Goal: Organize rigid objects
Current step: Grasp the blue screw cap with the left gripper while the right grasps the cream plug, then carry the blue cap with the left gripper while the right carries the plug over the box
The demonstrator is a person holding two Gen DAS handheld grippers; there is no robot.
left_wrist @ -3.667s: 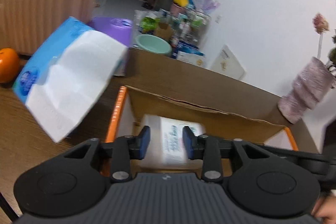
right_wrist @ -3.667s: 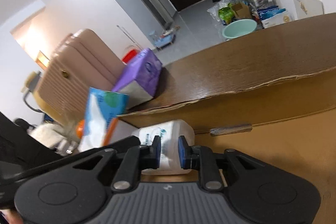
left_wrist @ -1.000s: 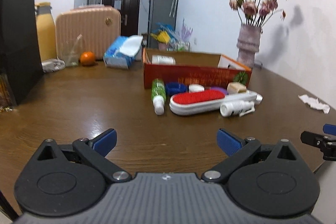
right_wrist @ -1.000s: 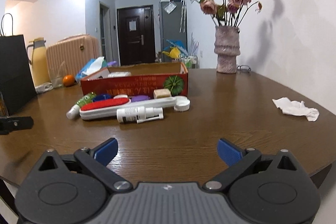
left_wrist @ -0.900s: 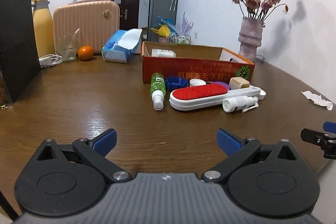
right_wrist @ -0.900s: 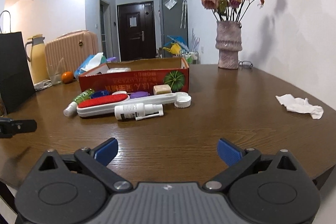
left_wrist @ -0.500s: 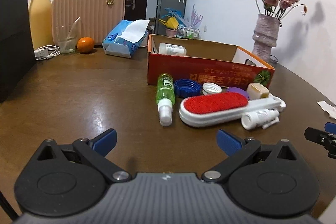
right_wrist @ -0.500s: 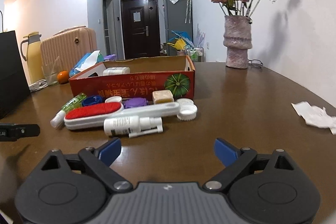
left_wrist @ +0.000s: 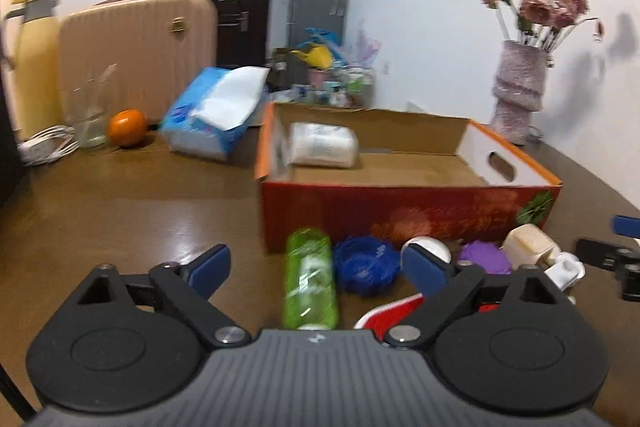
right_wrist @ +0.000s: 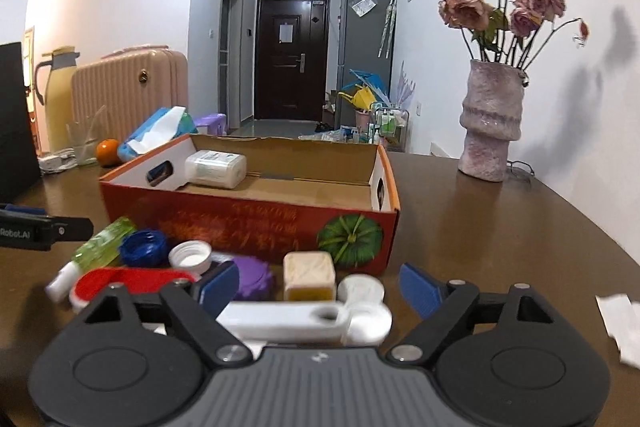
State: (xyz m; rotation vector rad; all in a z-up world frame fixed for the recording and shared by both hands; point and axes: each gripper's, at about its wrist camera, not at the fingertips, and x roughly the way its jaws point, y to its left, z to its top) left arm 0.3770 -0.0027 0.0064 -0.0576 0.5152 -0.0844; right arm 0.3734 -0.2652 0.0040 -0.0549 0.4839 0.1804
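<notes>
On the brown counter [left_wrist: 120, 195] the red cardboard box [left_wrist: 400, 211] now looks much nearer than a second ago, because both claws have come closer to the pile in front of it. The left claw [left_wrist: 320, 267] is closing but its blue pads [left_wrist: 210, 265] touch nothing; the green bottle [left_wrist: 310, 285] lies between them, with the blue cap [left_wrist: 366, 267] just beside it. The right claw [right_wrist: 320, 287] is closing too, not yet gripping; the white handle of the lint brush [right_wrist: 288, 319] lies between its jaws, and the beige block [right_wrist: 308, 273] and the purple lid [right_wrist: 254, 277] are just behind it. A second ago both claws stood wider and only bare counter was between the pads. Inside the box a white bottle [right_wrist: 216, 167] lies on its side, at its left end as before.
</notes>
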